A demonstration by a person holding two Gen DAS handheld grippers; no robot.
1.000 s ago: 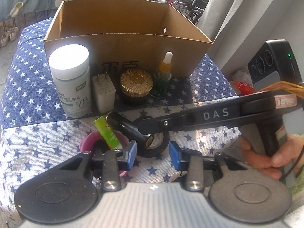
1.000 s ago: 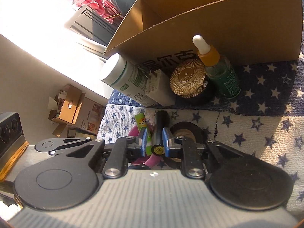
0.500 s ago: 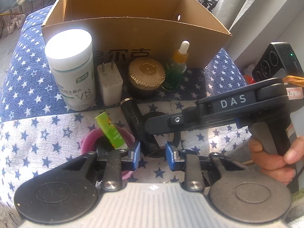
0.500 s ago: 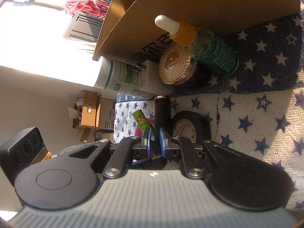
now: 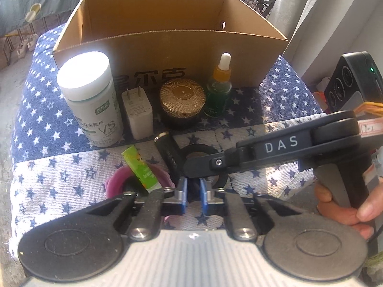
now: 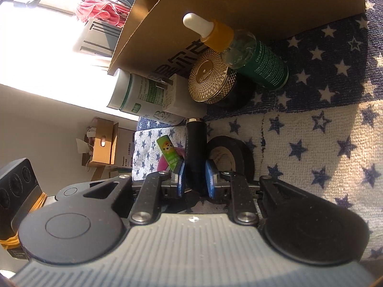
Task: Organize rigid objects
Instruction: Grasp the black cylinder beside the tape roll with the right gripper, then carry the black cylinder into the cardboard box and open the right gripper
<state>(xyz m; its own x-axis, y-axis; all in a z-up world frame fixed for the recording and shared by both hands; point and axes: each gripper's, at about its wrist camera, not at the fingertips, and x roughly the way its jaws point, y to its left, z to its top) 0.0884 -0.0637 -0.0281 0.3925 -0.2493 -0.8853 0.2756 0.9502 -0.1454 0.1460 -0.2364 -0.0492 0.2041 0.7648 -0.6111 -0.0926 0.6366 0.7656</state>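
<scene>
Left wrist view: the left gripper (image 5: 191, 195) sits at six o'clock, its blue pads drawn close together around the near end of a black cylindrical tube (image 5: 168, 154); whether the pads press on it cannot be told. The tube lies on a star-patterned cloth (image 5: 47, 124), pointing towards eleven o'clock. The right gripper (image 5: 191, 167) reaches in from three o'clock, held by a hand (image 5: 344, 205), its tip over the same tube. At the tube's right lies a roll of black tape (image 5: 203, 149); at its left a green stick (image 5: 141, 169) leans on a pink ring (image 5: 117, 179). Towards twelve o'clock, in a row before an open cardboard box (image 5: 167, 47), stand a white vitamin bottle (image 5: 93, 100), a white plug adapter (image 5: 137, 112), a gold-lidded jar (image 5: 183, 102) and a green dropper bottle (image 5: 217, 95).

Right wrist view: the right gripper (image 6: 194, 179) at six o'clock is clamped on the black tube (image 6: 195, 148), a blue pad on either side. The tape roll (image 6: 234, 153) lies just right of it, the green stick (image 6: 170, 154) just left. The dropper bottle (image 6: 251, 55) and jar (image 6: 210, 79) sit towards twelve o'clock, against the box (image 6: 239, 0).
</scene>
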